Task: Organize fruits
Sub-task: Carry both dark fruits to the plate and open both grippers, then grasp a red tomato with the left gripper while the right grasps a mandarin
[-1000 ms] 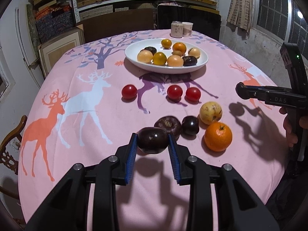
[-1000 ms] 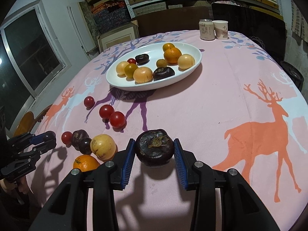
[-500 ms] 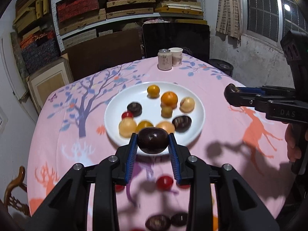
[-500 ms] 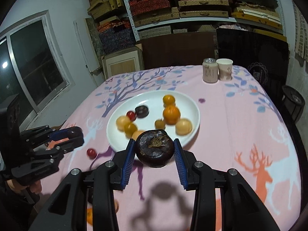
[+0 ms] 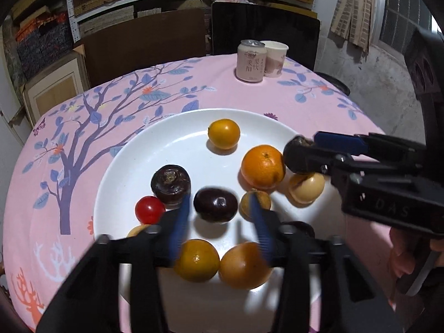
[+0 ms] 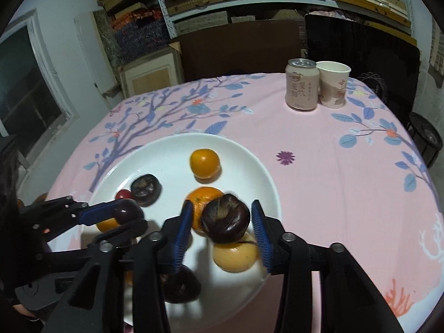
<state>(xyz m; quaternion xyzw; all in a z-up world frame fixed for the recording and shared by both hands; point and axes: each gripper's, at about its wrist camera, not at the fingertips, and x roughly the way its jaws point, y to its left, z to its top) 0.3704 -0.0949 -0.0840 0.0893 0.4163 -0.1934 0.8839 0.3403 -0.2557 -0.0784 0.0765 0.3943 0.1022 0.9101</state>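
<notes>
While both grippers hang over the white plate (image 5: 130,155), the left gripper (image 5: 219,213) stands spread around a dark plum (image 5: 215,204) at mid-plate, and the right gripper (image 6: 222,223) stands parted around a dark brown fruit (image 6: 225,217) near the plate's right rim.

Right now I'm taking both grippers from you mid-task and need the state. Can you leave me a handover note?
Left gripper: jaws open, dark plum loose between them over the white plate.
Right gripper: jaws open, brown-black fruit loose between them, beside the orange.
Done: several other fruits lie on the plate.
Left: back both grippers off. Any fruit off the plate is out of view, so check.
</notes>
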